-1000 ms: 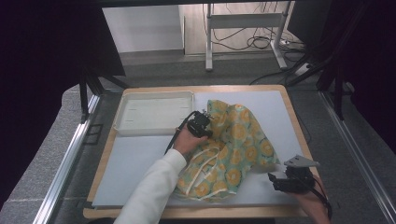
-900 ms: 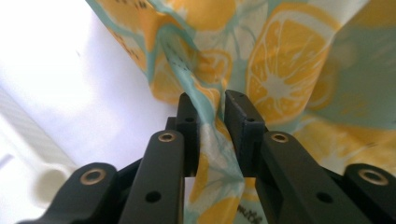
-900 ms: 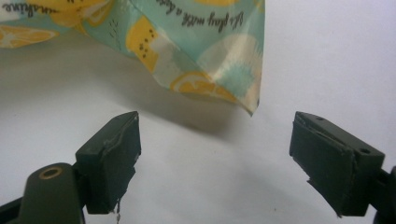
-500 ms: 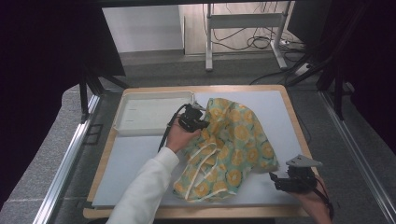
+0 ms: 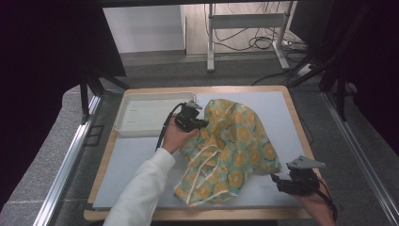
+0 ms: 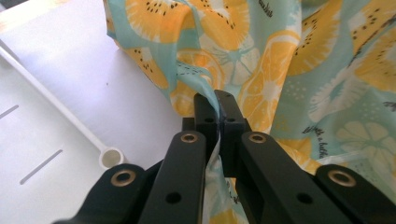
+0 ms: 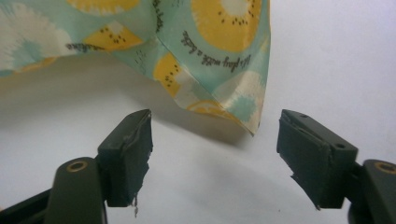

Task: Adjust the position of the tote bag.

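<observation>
A thin cloth printed with orange slices on pale teal lies rumpled on the grey mat. My left gripper is at its far left edge, shut on a pinched fold of the cloth; the fabric runs between the closed jaws of the left gripper. My right gripper rests low at the near right. Its jaws have just been closing but still stand apart. The right gripper faces a hanging corner of the cloth, which lies just beyond the pads, untouched.
A white shallow tray sits at the far left of the mat, right beside my left hand; its rim is close to the jaws. The wooden table edge frames the mat. Bare mat lies at the near left.
My left gripper has closed on the cloth's edge and shifted slightly up and toward the tray, lifting the fold. The right hand has stayed in place.
</observation>
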Demonstrator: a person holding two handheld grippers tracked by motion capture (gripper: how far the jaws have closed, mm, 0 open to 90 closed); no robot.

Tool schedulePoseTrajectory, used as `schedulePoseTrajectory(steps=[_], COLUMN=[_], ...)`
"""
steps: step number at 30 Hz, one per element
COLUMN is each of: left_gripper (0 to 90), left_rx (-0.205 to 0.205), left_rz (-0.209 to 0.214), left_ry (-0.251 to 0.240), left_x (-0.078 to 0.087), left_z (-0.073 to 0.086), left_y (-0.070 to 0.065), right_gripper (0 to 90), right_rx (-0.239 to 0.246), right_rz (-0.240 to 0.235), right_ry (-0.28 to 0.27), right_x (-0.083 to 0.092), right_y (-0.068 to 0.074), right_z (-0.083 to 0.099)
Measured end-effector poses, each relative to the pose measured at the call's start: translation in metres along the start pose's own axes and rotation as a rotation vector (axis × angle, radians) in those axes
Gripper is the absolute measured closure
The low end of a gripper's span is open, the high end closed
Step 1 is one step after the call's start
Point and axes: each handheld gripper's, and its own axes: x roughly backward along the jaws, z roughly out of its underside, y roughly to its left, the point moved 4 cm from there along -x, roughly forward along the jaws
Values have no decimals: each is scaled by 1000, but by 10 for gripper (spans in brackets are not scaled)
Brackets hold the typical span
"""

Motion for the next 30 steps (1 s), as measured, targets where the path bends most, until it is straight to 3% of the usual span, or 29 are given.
schedulePoseTrajectory(steps=[11, 18, 22, 30], left_gripper=[898, 898, 898, 898], left_rx=[4, -13, -10, -6], left_rz=[43, 39, 44, 50], left_ry=[-17, -9, -14, -4], left_x=[8, 16, 17, 16], left_z=[6, 5, 8, 11], left_y=[-1, -3, -4, -1], right_gripper=[297, 302, 300, 223], right_rx=[-34, -25, 8, 13], right_rz=[10, 1, -14, -34], right_ry=[30, 38, 80, 163], right_x=[0, 2, -3, -22], right_y=[6, 12, 15, 7], right_z=[-8, -21, -30, -40])
